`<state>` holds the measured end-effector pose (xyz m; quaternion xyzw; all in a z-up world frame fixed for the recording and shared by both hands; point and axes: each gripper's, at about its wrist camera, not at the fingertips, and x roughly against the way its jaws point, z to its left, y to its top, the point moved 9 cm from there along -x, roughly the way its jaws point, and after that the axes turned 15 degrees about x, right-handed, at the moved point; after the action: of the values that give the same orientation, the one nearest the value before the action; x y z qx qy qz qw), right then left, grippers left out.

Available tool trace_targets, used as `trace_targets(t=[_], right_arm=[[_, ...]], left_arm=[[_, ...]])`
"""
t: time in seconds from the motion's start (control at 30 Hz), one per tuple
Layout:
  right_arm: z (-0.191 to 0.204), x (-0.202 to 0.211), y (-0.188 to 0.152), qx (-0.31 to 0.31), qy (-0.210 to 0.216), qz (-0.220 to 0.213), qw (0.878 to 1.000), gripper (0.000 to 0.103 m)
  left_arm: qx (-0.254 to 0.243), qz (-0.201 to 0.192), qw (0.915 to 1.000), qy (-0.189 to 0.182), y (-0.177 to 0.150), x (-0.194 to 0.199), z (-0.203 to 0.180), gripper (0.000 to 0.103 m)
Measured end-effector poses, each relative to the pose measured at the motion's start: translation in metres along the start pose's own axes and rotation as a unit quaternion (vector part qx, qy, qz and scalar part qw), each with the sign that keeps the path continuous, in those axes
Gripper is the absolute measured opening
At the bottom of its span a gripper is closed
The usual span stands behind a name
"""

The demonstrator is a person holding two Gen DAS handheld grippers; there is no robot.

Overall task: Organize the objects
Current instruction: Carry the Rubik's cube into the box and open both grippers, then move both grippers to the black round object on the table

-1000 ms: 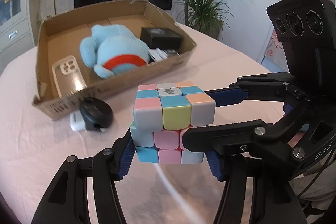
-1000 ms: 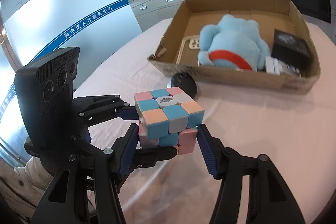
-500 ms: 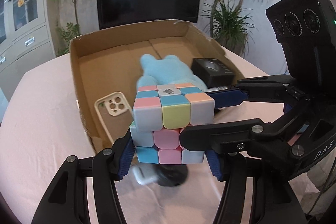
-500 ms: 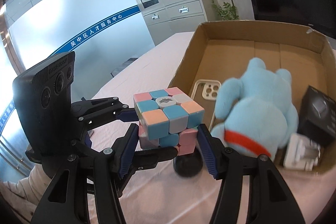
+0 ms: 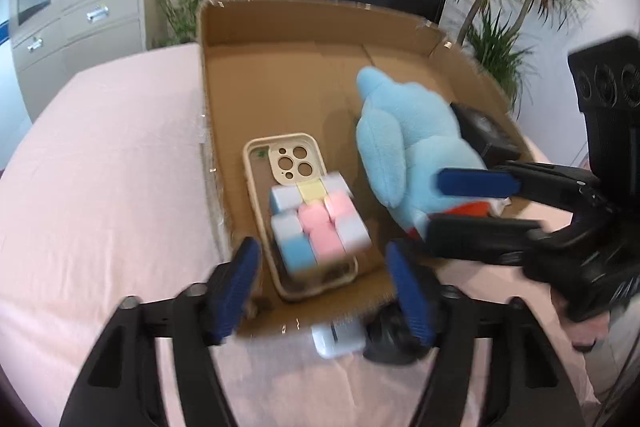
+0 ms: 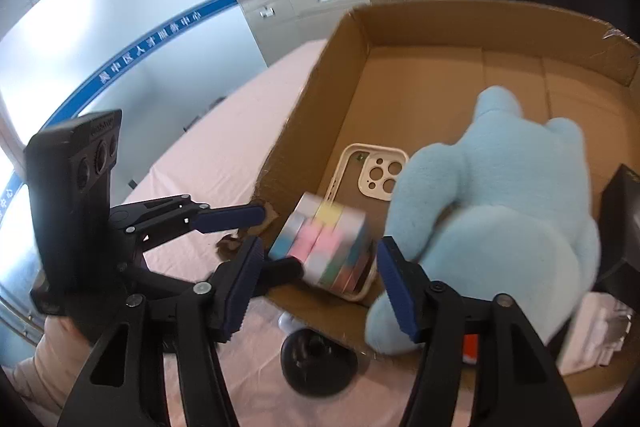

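Observation:
The pastel puzzle cube (image 5: 316,223) (image 6: 324,247) is blurred and free of all pads, low in the cardboard box (image 5: 208,107) (image 6: 320,107) over the near end of a cream phone case (image 5: 288,155) (image 6: 376,171). My left gripper (image 5: 322,267) (image 6: 256,243) hovers at the box's near wall, jaws opening, the cube beyond the blue pads without touching them. My right gripper (image 6: 320,267) (image 5: 460,209) comes in from the right, jaws also opening, with the cube clear of its pads. Whether the cube rests on the case or is still dropping I cannot tell.
A blue plush toy (image 5: 408,139) (image 6: 500,207) fills the box's right half, with a black carton (image 5: 484,135) (image 6: 620,219) and a silvery packet (image 6: 596,331) beside it. Outside the near wall lie a round black item (image 5: 392,339) (image 6: 316,359) and a white charger (image 5: 340,339) on the pink tablecloth.
Both grippers carried the cube forward over the box's near wall, then spread their jaws. The cube left the pads and dropped onto the phone case area.

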<state>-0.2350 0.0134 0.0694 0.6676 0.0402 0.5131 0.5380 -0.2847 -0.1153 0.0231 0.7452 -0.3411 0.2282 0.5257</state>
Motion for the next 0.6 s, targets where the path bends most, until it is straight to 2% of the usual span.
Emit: trace_targets(t=[0.07, 0.17, 0.23, 0.37, 0.4, 0.43, 0.47, 0.6], right_arm=[[0.010, 0.018, -0.009, 0.010, 0.016, -0.009, 1.000, 0.078], [0.036, 0.028, -0.040, 0.048, 0.050, 0.017, 0.997, 0.078], [0.045, 0.019, -0.062, 0.065, 0.047, 0.041, 0.996, 0.078], [0.037, -0.020, -0.083, 0.061, 0.020, 0.083, 0.994, 0.078], [0.036, -0.031, -0.085, 0.063, 0.018, 0.088, 0.994, 0.076], [0.035, -0.039, -0.089, 0.065, 0.012, 0.091, 0.994, 0.069], [0.035, -0.041, -0.093, 0.065, 0.008, 0.099, 0.993, 0.057], [0.053, -0.016, -0.108, 0.089, 0.015, 0.086, 0.992, 0.056]], left_arm=[[-0.005, -0.010, 0.9999, -0.012, -0.013, 0.020, 0.001, 0.092], [-0.009, -0.004, 0.9998, -0.018, -0.039, 0.040, 0.006, 0.093], [0.012, 0.010, 0.9996, -0.023, -0.056, 0.045, 0.011, 0.093], [0.055, 0.031, 0.9974, -0.035, -0.076, 0.046, 0.016, 0.093], [0.065, 0.035, 0.9966, -0.036, -0.080, 0.045, 0.015, 0.093], [0.073, 0.041, 0.9959, -0.034, -0.086, 0.047, 0.017, 0.093], [0.077, 0.046, 0.9955, -0.032, -0.088, 0.048, 0.016, 0.093], [0.065, 0.059, 0.9952, -0.044, -0.114, 0.060, 0.000, 0.093]])
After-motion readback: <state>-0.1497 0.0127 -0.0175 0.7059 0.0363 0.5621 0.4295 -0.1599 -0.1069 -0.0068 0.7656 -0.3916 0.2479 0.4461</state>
